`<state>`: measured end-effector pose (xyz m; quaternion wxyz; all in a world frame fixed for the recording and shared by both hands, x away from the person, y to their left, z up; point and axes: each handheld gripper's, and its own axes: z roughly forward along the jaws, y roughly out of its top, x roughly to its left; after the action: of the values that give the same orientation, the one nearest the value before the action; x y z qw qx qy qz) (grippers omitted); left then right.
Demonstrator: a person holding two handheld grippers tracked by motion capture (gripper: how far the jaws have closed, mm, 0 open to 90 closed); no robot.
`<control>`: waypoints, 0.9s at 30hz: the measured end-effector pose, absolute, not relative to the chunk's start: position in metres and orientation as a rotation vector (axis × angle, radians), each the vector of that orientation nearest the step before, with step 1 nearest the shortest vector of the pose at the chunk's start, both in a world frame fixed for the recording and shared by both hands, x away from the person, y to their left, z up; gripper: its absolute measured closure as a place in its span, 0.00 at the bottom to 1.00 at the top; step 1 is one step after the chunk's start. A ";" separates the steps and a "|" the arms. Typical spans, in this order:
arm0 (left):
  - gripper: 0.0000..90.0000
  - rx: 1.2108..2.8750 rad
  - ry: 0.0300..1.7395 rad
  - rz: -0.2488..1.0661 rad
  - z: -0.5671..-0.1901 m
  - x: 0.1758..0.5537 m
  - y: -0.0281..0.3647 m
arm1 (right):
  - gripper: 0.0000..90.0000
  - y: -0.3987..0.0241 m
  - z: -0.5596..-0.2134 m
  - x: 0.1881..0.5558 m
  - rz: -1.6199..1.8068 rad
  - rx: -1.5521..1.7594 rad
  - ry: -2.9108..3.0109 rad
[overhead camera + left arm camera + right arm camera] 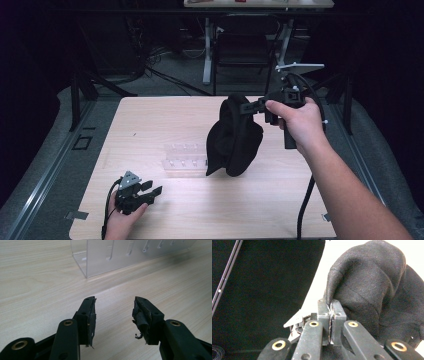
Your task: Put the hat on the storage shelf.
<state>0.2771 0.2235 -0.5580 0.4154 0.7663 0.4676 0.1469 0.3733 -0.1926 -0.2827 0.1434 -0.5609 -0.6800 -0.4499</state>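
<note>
A black cloth item (234,137), shaped like a soft cap, hangs over the middle of the wooden table (150,115). Its lower edge rests near the tabletop. My right gripper (252,106) is shut on its top fold, held up at the right by a hand. In the right gripper view the jaws (331,303) pinch the edge of the black cloth (372,282). My left gripper (152,189) rests low at the table's front left, open, with nothing between its jaws (114,306). It points toward a clear plastic rack (120,255).
The clear rack (185,159) lies on the table just left of the cloth's lower edge. The right gripper's cable (304,205) drops over the front right of the table. Behind the table stand a dark chair (242,50) and white desk legs (207,55).
</note>
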 end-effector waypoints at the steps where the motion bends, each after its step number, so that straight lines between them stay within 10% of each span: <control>1: 0.58 1.923 1.174 0.367 -0.558 0.277 0.223 | 0.98 -0.192 -0.283 0.375 -1.302 -1.618 -1.959; 27: 0.56 1.906 1.028 0.385 -0.519 0.289 0.190 | 0.98 -0.184 -0.296 0.402 -1.323 -1.665 -1.951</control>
<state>0.2890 0.1903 -0.5189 0.4537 0.7723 0.4163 0.1559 0.4024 -0.1835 -0.2956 0.1276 -0.5723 -0.6705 -0.4546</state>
